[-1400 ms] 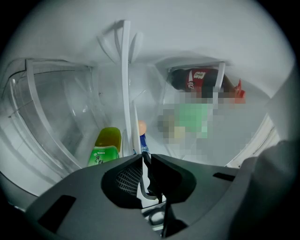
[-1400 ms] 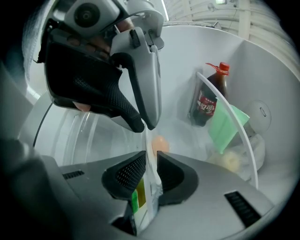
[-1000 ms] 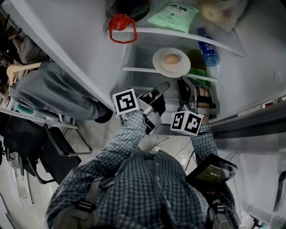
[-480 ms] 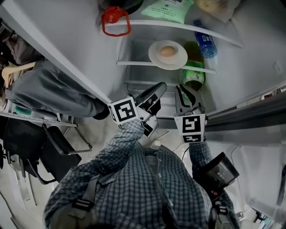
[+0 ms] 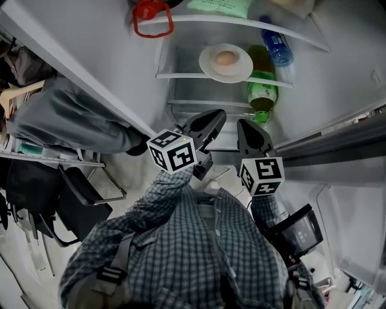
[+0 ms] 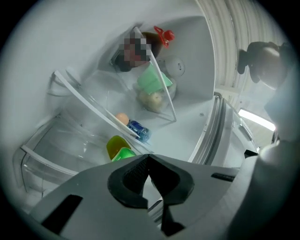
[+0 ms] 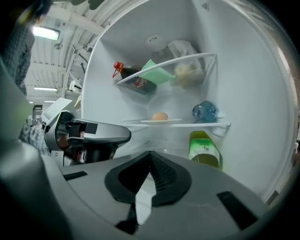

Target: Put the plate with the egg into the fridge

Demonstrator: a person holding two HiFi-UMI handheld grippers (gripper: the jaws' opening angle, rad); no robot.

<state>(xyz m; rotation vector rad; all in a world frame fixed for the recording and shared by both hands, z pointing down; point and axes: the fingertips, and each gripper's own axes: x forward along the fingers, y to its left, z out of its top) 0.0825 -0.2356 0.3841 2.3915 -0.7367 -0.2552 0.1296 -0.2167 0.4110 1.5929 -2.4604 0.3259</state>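
A white plate (image 5: 212,66) with a brown egg (image 5: 225,58) on it rests on the middle glass shelf (image 5: 181,76) of the open fridge. The right gripper view shows the egg (image 7: 160,116) and plate (image 7: 159,122) from the side. In the left gripper view the egg (image 6: 122,117) is only a small spot. My left gripper (image 5: 218,114) and right gripper (image 5: 243,124) hang side by side below the shelf, apart from the plate. Both are shut, left gripper (image 6: 149,157) and right gripper (image 7: 150,153), with nothing between the jaws.
A green bottle (image 5: 262,90) stands under the shelf at right, and a blue-labelled water bottle (image 5: 276,45) lies beside the plate. On the upper shelf are a red-handled container (image 5: 152,15) and a green bag (image 5: 220,5). The fridge door (image 5: 90,54) stands open at left; a black chair (image 5: 78,202) is below it.
Both grippers have drawn back from the shelf toward my body. The plate with the egg stays on the shelf.
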